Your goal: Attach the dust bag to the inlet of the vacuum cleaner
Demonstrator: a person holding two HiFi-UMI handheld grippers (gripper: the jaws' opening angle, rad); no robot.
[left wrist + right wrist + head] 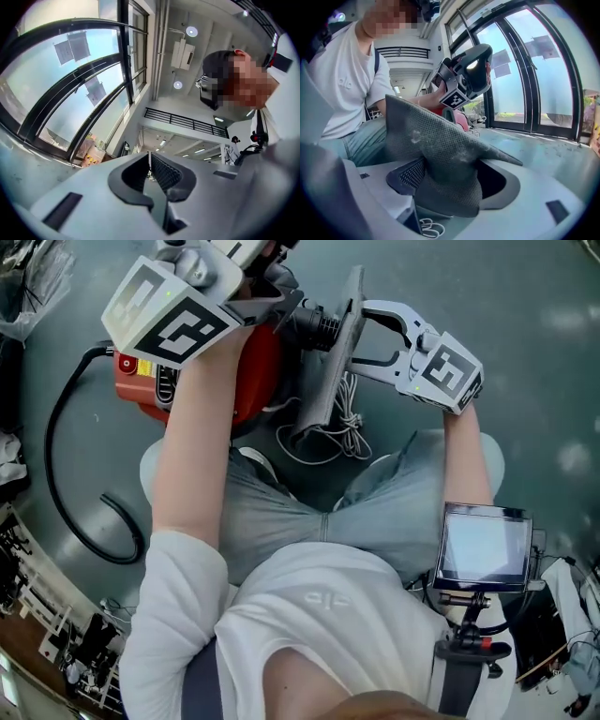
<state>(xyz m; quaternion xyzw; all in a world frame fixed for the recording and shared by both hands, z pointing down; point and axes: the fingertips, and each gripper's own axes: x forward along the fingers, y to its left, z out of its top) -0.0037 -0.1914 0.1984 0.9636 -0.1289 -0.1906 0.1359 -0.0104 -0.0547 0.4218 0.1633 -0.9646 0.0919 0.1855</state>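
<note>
A flat grey mesh dust bag [328,381] stands on edge above the person's lap, and my right gripper [360,334] is shut on its right side. In the right gripper view the bag [436,150] fills the jaws and drapes over them. White cord [328,435] hangs from the bag's lower end. The red vacuum cleaner [258,371] sits on the floor just left of the bag, partly hidden by the left forearm. A black ribbed piece [321,326] meets the bag's upper part. My left gripper [284,299] is raised over the vacuum, shut and empty [150,164], pointing upward.
A black hose [66,484] loops over the grey floor from the vacuum's left side. A small screen [483,545] hangs at the person's right hip. Clutter lines the left edge [19,549]. Tall windows [525,70] stand beyond the vacuum.
</note>
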